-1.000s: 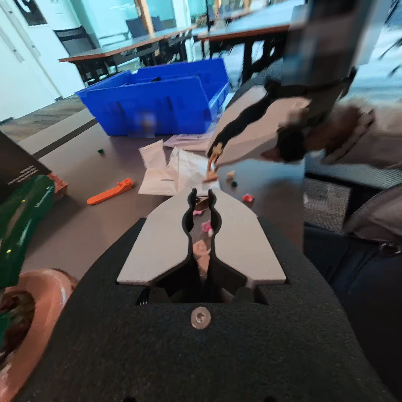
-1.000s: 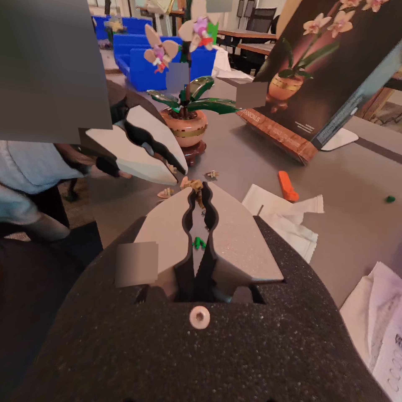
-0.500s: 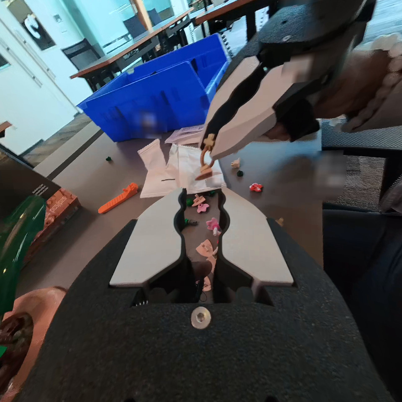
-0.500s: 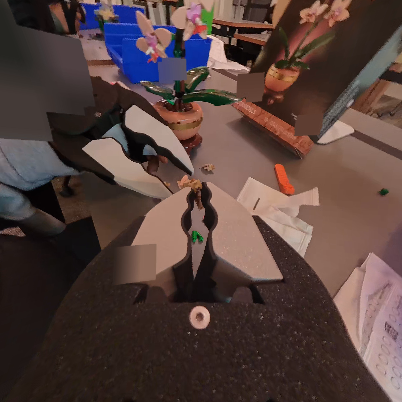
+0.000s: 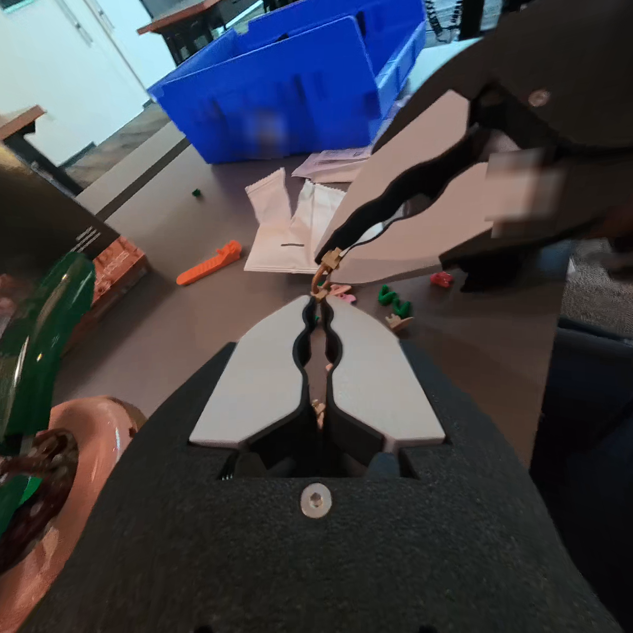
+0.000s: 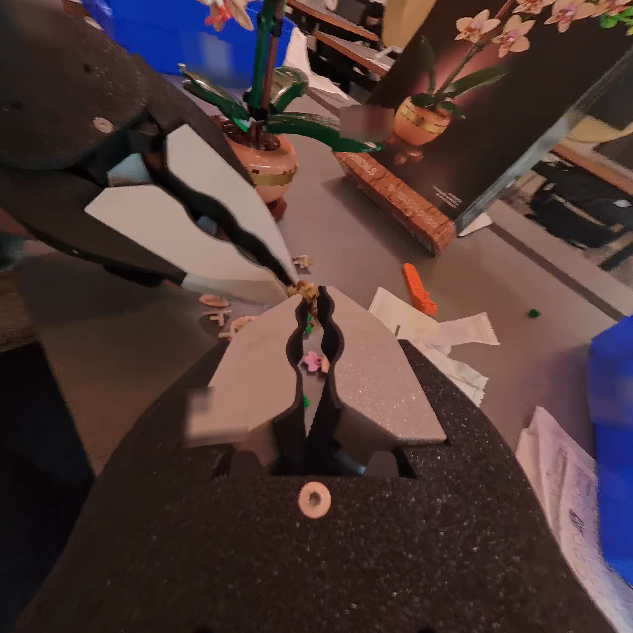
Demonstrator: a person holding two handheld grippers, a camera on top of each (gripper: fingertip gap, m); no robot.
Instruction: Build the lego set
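A small tan-and-brown curved lego piece [image 5: 321, 279] hangs between my two grippers above the grey table [image 5: 164, 329]. My right gripper [image 6: 311, 295] is shut on its upper end and reaches in from the upper right in the left wrist view [image 5: 329, 256]. My left gripper [image 5: 318, 300] has its tips closed on the lower end. In the right wrist view the left gripper [image 6: 291, 283] comes in from the upper left and meets the piece [image 6: 306, 290]. The built orchid in its pink pot [image 6: 265, 161] stands behind.
Loose green [image 5: 394, 301], red [image 5: 442, 278], pink [image 6: 312, 361] and tan [image 6: 214, 300] pieces lie under the grippers. An orange brick separator [image 5: 209, 262], white bags [image 5: 291, 222], a blue bin [image 5: 274, 92] and the set's box [image 6: 496, 102] stand around. The tips of both grippers are at nearly the same place.
My left gripper has gone from open to closed on the lower end of the tan piece. The two grippers have come together tip to tip; the right one kept hold of the piece.
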